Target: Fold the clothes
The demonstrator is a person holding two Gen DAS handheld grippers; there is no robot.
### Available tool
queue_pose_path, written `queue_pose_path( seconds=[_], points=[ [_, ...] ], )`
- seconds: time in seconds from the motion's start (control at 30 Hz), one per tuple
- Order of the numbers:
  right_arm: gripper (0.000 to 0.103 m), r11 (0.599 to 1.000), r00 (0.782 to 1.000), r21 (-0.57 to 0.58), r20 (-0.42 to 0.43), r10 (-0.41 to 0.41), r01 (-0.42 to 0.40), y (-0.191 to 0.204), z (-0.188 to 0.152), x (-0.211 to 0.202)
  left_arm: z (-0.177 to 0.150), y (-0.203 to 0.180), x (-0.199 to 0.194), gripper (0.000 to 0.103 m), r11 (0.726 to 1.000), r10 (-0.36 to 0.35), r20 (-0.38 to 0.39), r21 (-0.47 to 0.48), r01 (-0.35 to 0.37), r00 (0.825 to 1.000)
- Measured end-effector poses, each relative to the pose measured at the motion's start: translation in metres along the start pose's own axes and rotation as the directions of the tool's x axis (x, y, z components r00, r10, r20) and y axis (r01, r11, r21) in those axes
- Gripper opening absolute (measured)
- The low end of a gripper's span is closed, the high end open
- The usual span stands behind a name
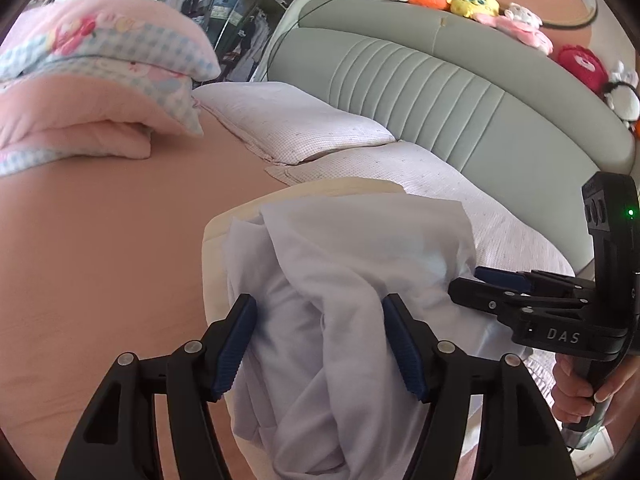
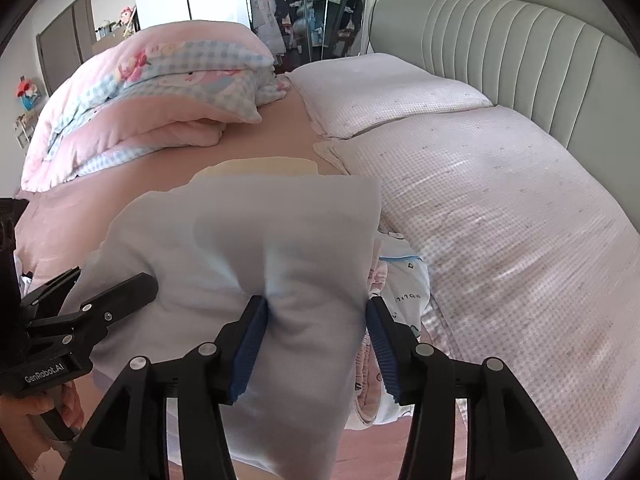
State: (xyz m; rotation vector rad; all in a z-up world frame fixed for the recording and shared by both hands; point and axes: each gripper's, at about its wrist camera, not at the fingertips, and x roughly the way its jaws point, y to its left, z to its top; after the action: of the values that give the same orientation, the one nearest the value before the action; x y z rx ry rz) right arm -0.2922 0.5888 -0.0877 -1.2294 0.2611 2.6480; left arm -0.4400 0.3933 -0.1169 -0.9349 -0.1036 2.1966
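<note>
Both your tongs stand wide over the pale blue garment [image 2: 248,240] on the bed [image 1: 100,240]. Left tongs [image 1: 320,344] straddle a bunched fold without pinching it; right tongs [image 2: 316,344] press its cloth down, jaws apart.

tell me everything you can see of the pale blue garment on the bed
The pale blue garment is thin, soft, plain cloth, bunched and creased, not flat. It lies on the pink sheet, over a cream cloth and beside a pillow. Folds of it run between the pads of the left gripper and the right gripper, both open. A printed garment lies at its right edge.
</note>
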Motion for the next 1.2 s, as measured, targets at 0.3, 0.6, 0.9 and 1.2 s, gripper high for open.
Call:
queue_pose_path(
  seconds=[0.3,0.6,0.9,1.2],
  points=[
    [0.062,0.998,0.999,0.062,-0.027,-0.02,0.021,-0.006,0.0,0.005,-0.003,0.009,0.002,0.084,0.992,-0.04,-0.024,-0.117,0.037,0.999],
    [0.07,0.997,0.998,0.059,0.02,-0.052,0.051,0.04,-0.008,-0.073,-0.026,0.021,-0.125,0.098,0.974,-0.017,0.033,-0.227,0.024,0.999],
    [0.086,1.0,0.995,0.008,0.103,0.016,-0.016,0.167,-0.03,-0.155,-0.039,0.042,-0.274,0.103,0.919,0.376,0.03,-0.141,-0.369,0.926],
    [0.09,0.986,0.983,-0.102,0.118,0.142,-0.13,0.294,-0.063,-0.223,-0.063,0.038,-0.434,0.103,0.862,0.502,0.149,-0.171,-0.477,0.852]
  ],
)
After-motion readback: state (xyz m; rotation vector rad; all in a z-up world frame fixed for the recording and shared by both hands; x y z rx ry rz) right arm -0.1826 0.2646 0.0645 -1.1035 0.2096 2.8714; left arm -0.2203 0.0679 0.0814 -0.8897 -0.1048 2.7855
